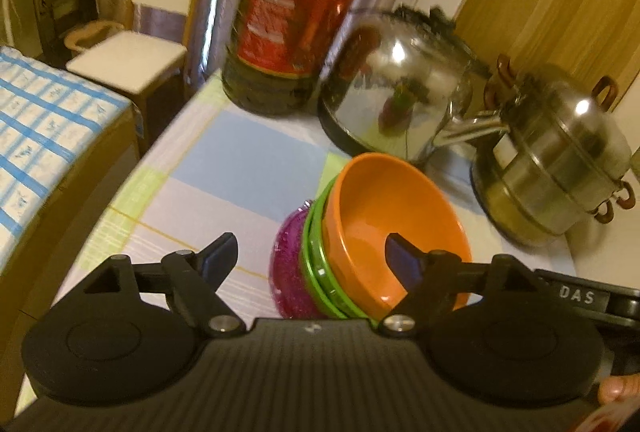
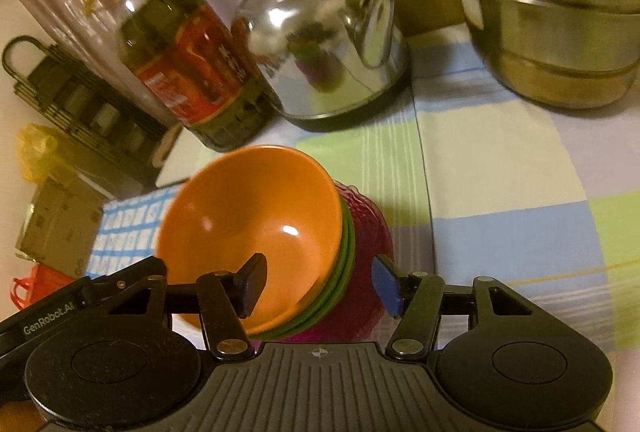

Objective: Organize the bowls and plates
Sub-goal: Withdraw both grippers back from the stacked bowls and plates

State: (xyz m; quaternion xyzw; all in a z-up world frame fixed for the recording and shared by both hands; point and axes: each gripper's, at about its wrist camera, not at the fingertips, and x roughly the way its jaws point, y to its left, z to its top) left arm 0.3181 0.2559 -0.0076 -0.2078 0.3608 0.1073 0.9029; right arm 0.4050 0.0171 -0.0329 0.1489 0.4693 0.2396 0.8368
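Table [image 1: 208, 168], checked cloth. On it: oil bottle [image 1: 296, 16], kettle [image 1: 396, 80], steamer pot [image 1: 560, 168], bowl stack [image 1: 360, 232] with purple bowl lowest.

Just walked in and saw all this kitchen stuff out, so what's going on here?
A person is tidying bowls with a handheld gripper in each hand. An orange bowl sits nested in a green bowl, on top of a purple bowl, all stacked on the checked tablecloth. The left gripper and right gripper are both open around the stack, gripping nothing. An oil bottle, kettle and steamer pot stand behind.
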